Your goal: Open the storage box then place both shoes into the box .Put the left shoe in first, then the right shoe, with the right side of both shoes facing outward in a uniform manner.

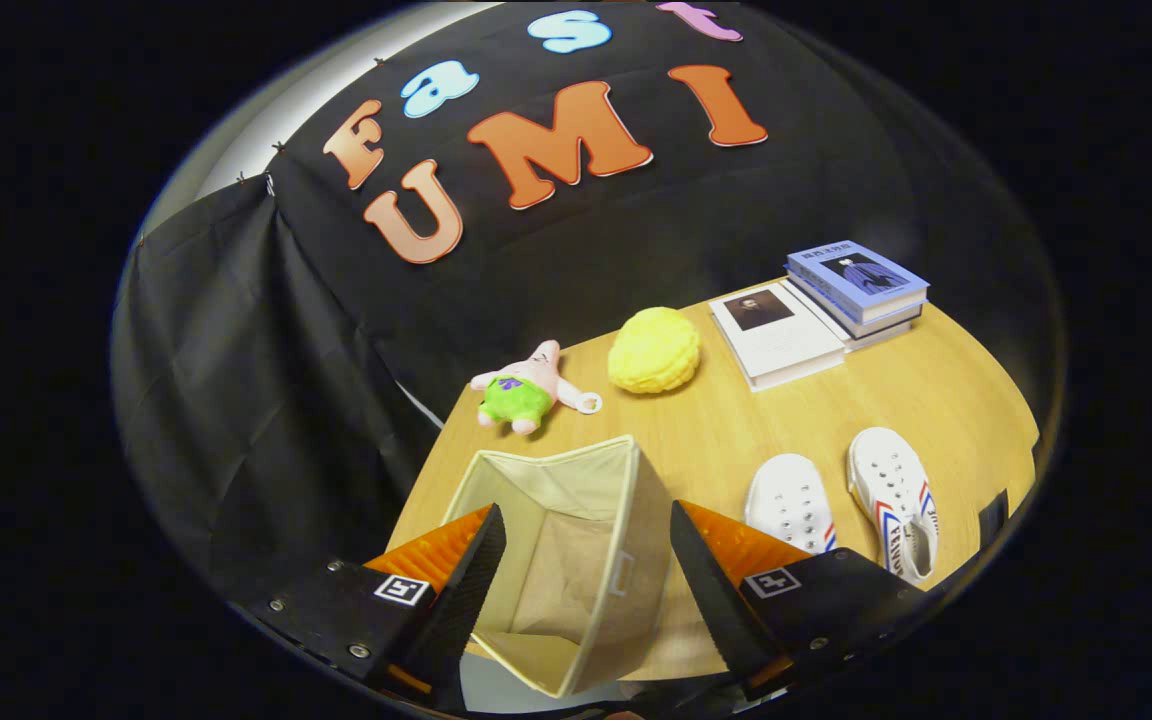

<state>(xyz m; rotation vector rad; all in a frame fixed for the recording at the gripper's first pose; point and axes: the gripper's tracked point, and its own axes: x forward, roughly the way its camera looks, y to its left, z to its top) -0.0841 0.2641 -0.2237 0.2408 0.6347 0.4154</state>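
Working from left to right across the wooden table [816,400]: a small pink plush toy [526,390] in green shorts is lying near the far left edge, and a yellow knobbly ball [654,349] is sitting just beside it. Nearer the onlooker, the storage box [576,540], a beige fabric cube, is standing with its top already open and nothing showing inside it. The gripper [586,570] is hovering above the box with its fingers spread wide apart, gripping nothing; the box mouth is showing between them. To the right of the box, two white shoes are sitting side by side on the table with toes pointing away: the nearer shoe [789,503] is partly hidden behind the right finger, and the outer shoe [894,500], with striped side trim, is lying just beyond it. Behind the shoes, a stack of books [821,310] is resting near the far right corner. The opening step appears complete, and the first shoe is not yet picked up. Risk is arising at three points. Which shoe is the left one cannot be told with confidence from here, so the order could be reversed. The soft box walls could fold if a finger is pressing on the rim. A pinch on the loose upper could let a shoe twist, so its right side would not be facing outward.
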